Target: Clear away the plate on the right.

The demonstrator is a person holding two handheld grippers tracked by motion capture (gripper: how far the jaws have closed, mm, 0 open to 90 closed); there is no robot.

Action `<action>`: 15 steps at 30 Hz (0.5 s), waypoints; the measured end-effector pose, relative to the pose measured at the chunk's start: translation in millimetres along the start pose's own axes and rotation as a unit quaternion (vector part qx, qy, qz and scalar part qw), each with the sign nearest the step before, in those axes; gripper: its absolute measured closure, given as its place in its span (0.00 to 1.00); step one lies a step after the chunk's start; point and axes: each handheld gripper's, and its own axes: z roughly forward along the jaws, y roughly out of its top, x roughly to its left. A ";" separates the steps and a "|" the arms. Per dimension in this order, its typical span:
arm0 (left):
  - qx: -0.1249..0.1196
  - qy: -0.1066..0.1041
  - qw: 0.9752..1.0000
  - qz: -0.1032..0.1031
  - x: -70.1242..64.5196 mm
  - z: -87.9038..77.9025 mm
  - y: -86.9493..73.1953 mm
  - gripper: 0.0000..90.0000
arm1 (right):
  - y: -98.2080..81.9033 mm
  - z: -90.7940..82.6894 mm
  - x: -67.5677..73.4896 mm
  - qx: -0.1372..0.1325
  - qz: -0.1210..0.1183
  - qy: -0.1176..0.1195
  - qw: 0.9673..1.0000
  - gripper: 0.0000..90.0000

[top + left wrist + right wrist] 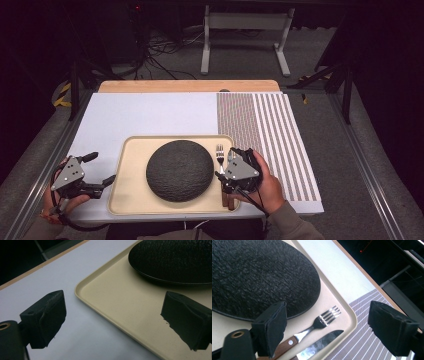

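fork and knife lie on tray right edge beside plate. right gripper spread wide above handles; left gripper unclenched, idle. lower squarely, pinch one handle only.

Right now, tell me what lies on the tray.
The tray carries a black dome-shaped plate, rim down, with a fork and a knife beside it. Anything beneath the plate is covered.

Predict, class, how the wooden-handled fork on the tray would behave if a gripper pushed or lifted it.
The fork looks like rigid metal with a wooden handle, so it should stay stiff. It lies flat on the smooth tray, so a push would probably slide it rather than roll it. Its thin profile may make gripping awkward.
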 end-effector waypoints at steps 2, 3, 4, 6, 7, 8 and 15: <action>0.000 0.000 1.000 0.000 0.0 0.1 0.0 0.07 | -0.9 -0.2 -0.3 0.001 0.000 -0.001 1.000 0.18; 0.000 0.000 1.000 0.000 -0.1 0.1 0.0 0.07 | -2.5 -0.9 -0.9 0.002 0.001 -0.003 1.000 0.18; 0.000 0.000 1.000 0.000 -0.1 0.2 0.1 0.07 | -5.3 -1.6 -2.3 0.004 0.003 -0.004 1.000 0.18; 0.000 0.000 1.000 0.001 0.0 0.3 0.1 0.07 | -6.7 -2.0 -2.6 0.005 0.005 -0.004 1.000 0.18; 0.000 -0.001 1.000 -0.001 -0.2 0.4 0.1 0.07 | -8.1 -2.3 -3.1 0.007 0.005 -0.006 1.000 0.18; 0.000 -0.001 1.000 -0.001 -0.2 0.4 0.1 0.07 | -9.7 -2.8 -3.7 0.009 0.004 -0.007 1.000 0.18; -0.001 -0.002 1.000 0.001 -0.4 0.9 0.6 0.07 | -20.0 -5.1 -5.8 0.014 0.008 -0.013 1.000 0.17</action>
